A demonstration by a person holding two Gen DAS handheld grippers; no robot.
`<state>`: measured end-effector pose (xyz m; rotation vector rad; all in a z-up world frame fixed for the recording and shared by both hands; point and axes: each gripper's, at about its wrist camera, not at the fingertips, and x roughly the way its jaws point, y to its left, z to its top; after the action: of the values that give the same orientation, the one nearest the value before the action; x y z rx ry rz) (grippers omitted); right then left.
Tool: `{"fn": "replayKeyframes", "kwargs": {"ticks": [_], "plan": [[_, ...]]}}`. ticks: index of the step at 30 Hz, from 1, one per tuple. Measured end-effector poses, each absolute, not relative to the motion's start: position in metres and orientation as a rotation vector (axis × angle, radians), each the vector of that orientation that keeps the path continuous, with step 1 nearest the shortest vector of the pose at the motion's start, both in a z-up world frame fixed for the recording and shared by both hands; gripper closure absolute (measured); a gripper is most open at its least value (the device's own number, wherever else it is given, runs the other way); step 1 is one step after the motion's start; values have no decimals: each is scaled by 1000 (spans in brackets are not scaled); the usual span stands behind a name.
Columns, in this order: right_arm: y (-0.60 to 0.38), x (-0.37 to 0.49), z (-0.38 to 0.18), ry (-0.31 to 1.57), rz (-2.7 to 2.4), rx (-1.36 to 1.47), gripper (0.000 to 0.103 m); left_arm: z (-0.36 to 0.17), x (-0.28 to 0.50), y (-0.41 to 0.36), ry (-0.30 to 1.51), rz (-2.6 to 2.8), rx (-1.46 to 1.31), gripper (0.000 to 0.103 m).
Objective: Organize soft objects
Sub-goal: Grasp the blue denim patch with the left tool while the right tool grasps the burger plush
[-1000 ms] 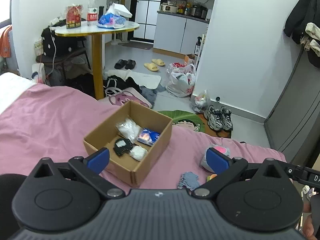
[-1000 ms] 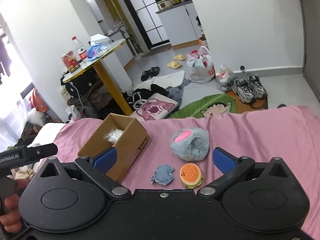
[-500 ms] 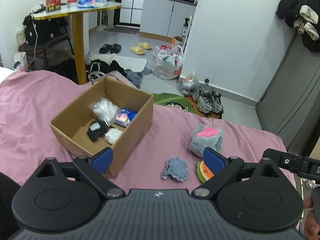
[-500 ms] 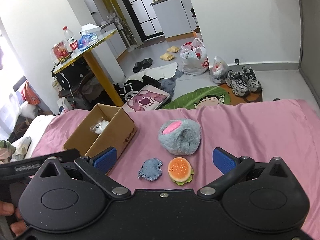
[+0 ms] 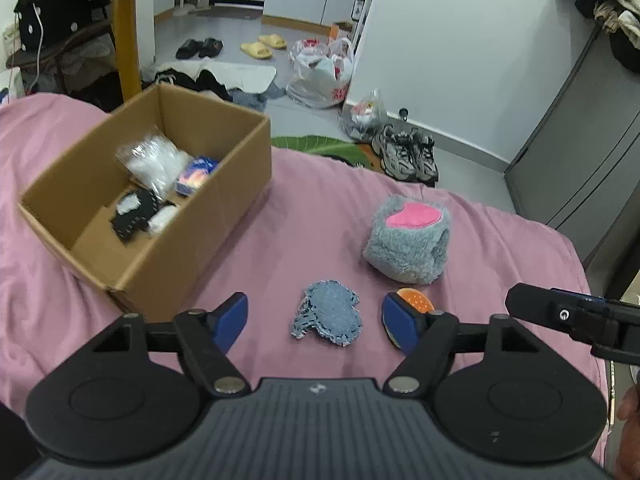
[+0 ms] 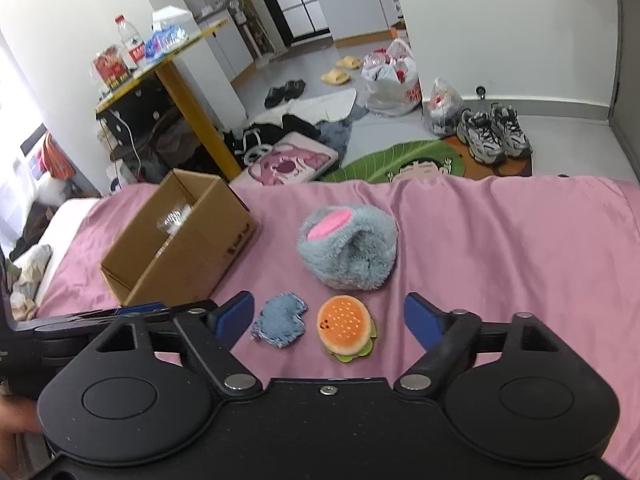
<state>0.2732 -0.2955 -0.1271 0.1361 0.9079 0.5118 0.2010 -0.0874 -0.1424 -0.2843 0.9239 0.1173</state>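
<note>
On the pink bed sheet lie a blue denim patch (image 5: 326,314) (image 6: 280,320), a plush burger (image 6: 346,330) (image 5: 416,300) and a grey furry plush with a pink patch (image 5: 408,236) (image 6: 348,246). An open cardboard box (image 5: 240,196) (image 6: 192,256) to their left holds a clear bag, a black piece and other small soft items. My left gripper (image 5: 314,322) is open, its fingers straddling the denim patch from above. My right gripper (image 6: 330,318) is open over the burger and the patch, holding nothing.
The bed edge (image 6: 440,184) drops to a floor with sneakers (image 6: 494,134), plastic bags (image 6: 394,78), slippers, clothes and a green rug (image 6: 396,162). A yellow-legged table (image 6: 192,100) stands behind the box. A grey cabinet (image 5: 592,152) stands at the right.
Both grippers have moved forward and down toward the soft items. The left one has swung right from the box to the denim patch. Both stayed open.
</note>
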Motion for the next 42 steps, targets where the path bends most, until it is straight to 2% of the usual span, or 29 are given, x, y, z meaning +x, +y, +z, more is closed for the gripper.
{"fn": "replayKeyframes", "kwargs": {"ticks": [6, 24, 25, 26, 27, 28, 30, 42], "plan": [[-293, 285, -138, 946, 524, 115, 36, -162, 218, -89, 969, 100, -288, 35], [-271, 313, -171, 1073, 556, 38, 37, -230, 265, -81, 1099, 68, -357, 37], [-269, 314, -173, 1079, 555, 31, 37, -231, 266, -81, 1096, 68, -353, 39], [-267, 315, -175, 1086, 553, 22, 37, -231, 267, -80, 1093, 76, -349, 49], [-265, 316, -176, 1093, 554, 16, 37, -230, 267, -80, 1091, 86, -347, 64], [-264, 317, -178, 1101, 553, 11, 37, -230, 268, -78, 1094, 93, -351, 71], [-261, 319, -181, 1112, 553, 4, 37, -229, 268, -72, 1099, 85, -388, 78], [-227, 322, -200, 1185, 544, -109, 36, -211, 250, -41, 1079, 95, -416, 79]]}}
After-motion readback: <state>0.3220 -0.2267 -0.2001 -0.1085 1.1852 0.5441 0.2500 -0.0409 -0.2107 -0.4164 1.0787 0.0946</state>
